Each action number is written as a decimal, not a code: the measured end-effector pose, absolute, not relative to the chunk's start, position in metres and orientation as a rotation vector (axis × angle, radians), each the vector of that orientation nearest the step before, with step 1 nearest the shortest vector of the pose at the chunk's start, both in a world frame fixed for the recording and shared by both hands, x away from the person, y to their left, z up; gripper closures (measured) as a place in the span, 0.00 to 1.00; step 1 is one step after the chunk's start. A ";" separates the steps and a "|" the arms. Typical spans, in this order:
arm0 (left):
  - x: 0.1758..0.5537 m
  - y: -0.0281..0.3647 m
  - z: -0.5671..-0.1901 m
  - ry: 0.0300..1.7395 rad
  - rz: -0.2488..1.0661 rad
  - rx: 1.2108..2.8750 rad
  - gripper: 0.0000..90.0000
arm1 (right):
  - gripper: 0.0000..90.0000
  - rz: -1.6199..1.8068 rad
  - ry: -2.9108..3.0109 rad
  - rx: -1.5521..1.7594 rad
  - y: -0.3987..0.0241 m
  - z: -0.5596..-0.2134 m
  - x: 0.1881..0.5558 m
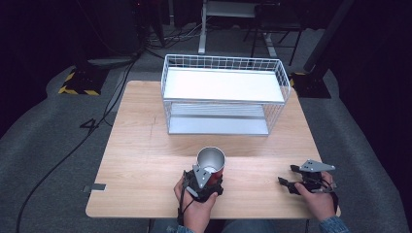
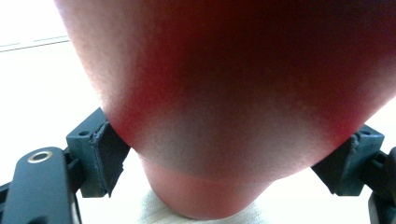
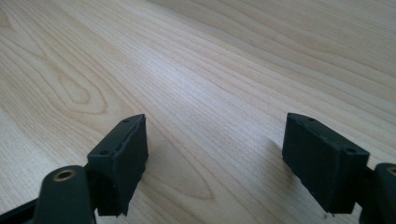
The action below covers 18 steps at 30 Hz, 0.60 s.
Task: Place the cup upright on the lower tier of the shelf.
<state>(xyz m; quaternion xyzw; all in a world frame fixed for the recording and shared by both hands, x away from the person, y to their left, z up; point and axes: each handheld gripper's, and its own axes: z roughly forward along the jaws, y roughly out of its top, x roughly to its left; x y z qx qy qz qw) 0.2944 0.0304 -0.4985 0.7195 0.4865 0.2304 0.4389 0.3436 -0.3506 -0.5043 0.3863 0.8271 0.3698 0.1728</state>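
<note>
Your left gripper (image 1: 204,183) has the red cup (image 1: 212,162) clamped between its jaws, low on the body, right at the near-middle of the wooden table (image 1: 141,165). From above you can see the silvery inside and the open mouth facing up, so the cup stands upright. In the left gripper view the red wall (image 2: 224,93) bulges between both pads, pressed on either side just above the paler band at the base.

Your right gripper (image 1: 297,180) sits low over the table's near right corner, jaws spread wide with nothing but wood grain (image 3: 210,93) between them.

Judging by the shiny lining, this looks like a thin metal cup: light, stiff, and probably slick on the outside. A firm, even squeeze should do; it tapers, so a low grip could let it tip. Holding nearer mid-height would likely steady it.

Beyond it, the white wire rack (image 1: 224,94) stands at the far side, well apart from the cup.
</note>
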 end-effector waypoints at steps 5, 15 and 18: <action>0.292 0.032 -0.499 1.199 0.558 1.784 0.19 | 0.25 1.049 2.346 1.096 -0.351 -0.504 0.344; 0.289 0.032 -0.497 1.156 0.559 1.754 0.19 | 0.25 1.049 2.347 1.096 -0.351 -0.504 0.344; 0.291 0.033 -0.491 1.142 0.559 1.758 0.19 | 0.25 1.049 2.347 1.096 -0.351 -0.504 0.344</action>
